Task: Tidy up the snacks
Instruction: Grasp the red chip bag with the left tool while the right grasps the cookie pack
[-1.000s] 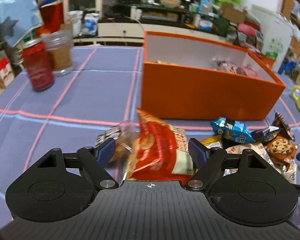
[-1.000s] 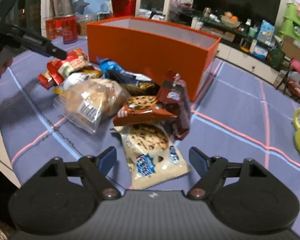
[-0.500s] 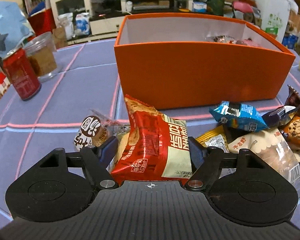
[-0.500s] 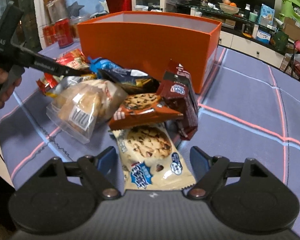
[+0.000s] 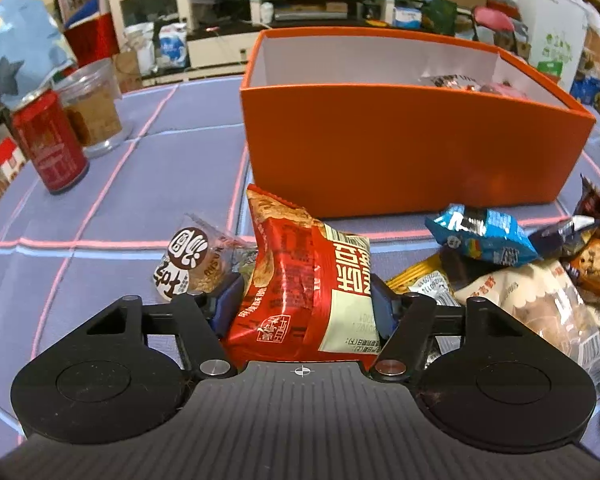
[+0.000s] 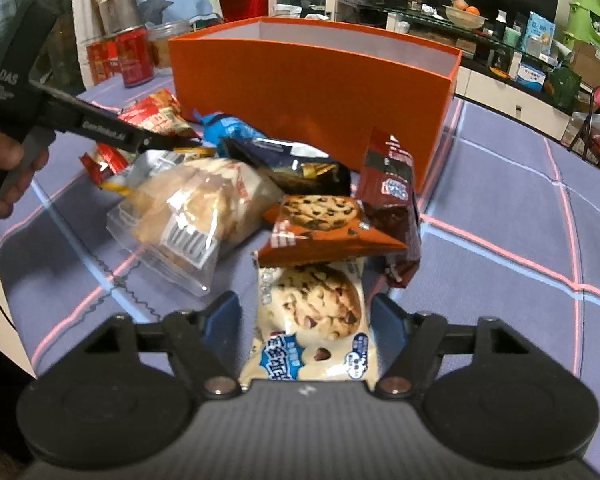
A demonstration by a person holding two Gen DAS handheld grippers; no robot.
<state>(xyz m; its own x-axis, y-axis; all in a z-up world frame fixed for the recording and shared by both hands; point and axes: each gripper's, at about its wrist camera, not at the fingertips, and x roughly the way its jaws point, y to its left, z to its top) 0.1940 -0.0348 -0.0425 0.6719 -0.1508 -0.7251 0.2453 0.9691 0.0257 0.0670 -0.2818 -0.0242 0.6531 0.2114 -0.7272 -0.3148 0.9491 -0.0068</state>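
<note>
A red and cream snack packet [image 5: 304,272] stands crumpled between the fingers of my left gripper [image 5: 305,300]. The jaws are closing and both pads press its sides. Just behind it sits the orange box [image 5: 400,152], with a few wrapped snacks in its far right corner. In the right wrist view a white chocolate-chip cookie packet [image 6: 312,320] lies flat on the cloth between the fingers of my right gripper [image 6: 304,320]. Those jaws are closing too, with a small gap still showing on the left side. The left gripper's fingers [image 6: 100,128] reach into the pile from the left.
The snack pile holds a clear bread bag [image 6: 196,216], an orange cookie pack [image 6: 320,220], a dark red pack [image 6: 392,200] and a blue packet [image 5: 480,236]. A round-labelled pastry [image 5: 192,260] lies left of the red packet. A red can [image 5: 50,144] and a clear jar [image 5: 96,108] stand far left.
The left jaws have narrowed onto the red packet, which now looks squeezed. The right jaws have drawn in around the cookie packet. The left gripper has come lower, closer to the pile.
</note>
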